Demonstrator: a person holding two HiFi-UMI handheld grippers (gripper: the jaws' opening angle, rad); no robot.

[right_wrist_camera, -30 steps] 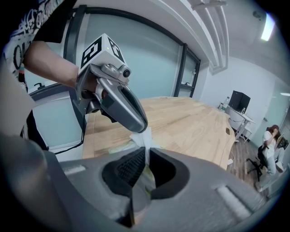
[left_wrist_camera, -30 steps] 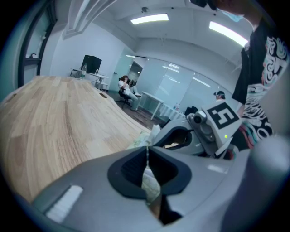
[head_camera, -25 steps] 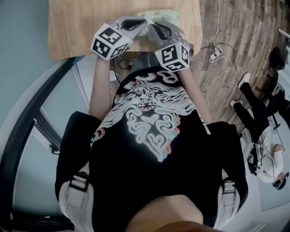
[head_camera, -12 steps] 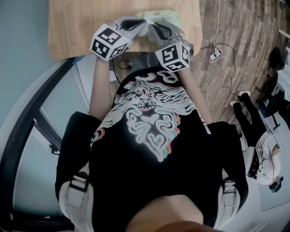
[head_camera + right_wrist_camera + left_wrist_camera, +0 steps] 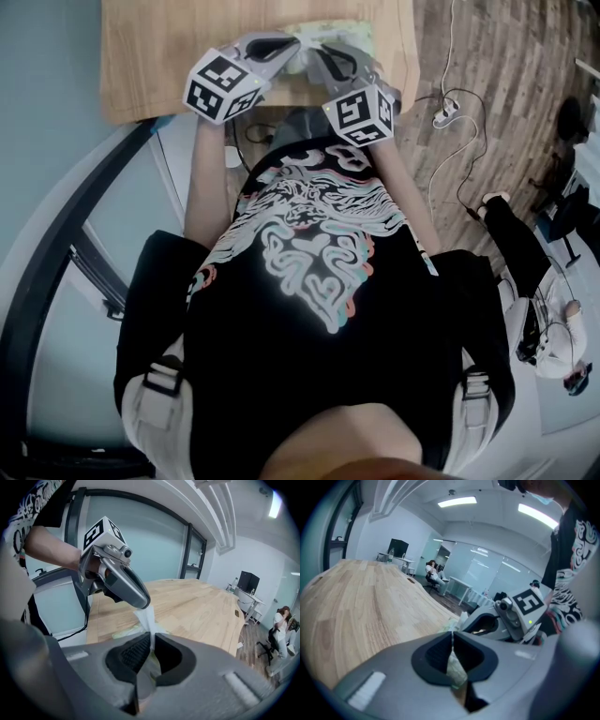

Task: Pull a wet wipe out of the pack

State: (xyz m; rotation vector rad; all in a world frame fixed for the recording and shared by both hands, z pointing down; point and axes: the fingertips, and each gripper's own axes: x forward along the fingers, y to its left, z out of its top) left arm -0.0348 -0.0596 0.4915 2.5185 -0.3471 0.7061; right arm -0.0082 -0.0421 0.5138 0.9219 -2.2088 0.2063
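Note:
On the wooden table (image 5: 159, 56) lies the pale green wet wipe pack (image 5: 339, 29), mostly hidden behind the two grippers. My left gripper (image 5: 287, 43) is shut on a white wet wipe (image 5: 146, 617). In the right gripper view the wipe hangs taut from the left gripper's tip (image 5: 142, 603) down into my right gripper's jaws (image 5: 152, 641). Those jaws are shut on pale material at the pack's top, and the pack's green edge (image 5: 123, 632) shows just beyond. The left gripper view shows pale material pinched in the left gripper (image 5: 453, 641), with the right gripper (image 5: 487, 623) close beside it.
The grippers work at the table's near edge, close to my body. White cables (image 5: 448, 111) trail over the wood floor to the right. A seated person (image 5: 282, 629) and a desk with a monitor (image 5: 247, 581) are far off across the office.

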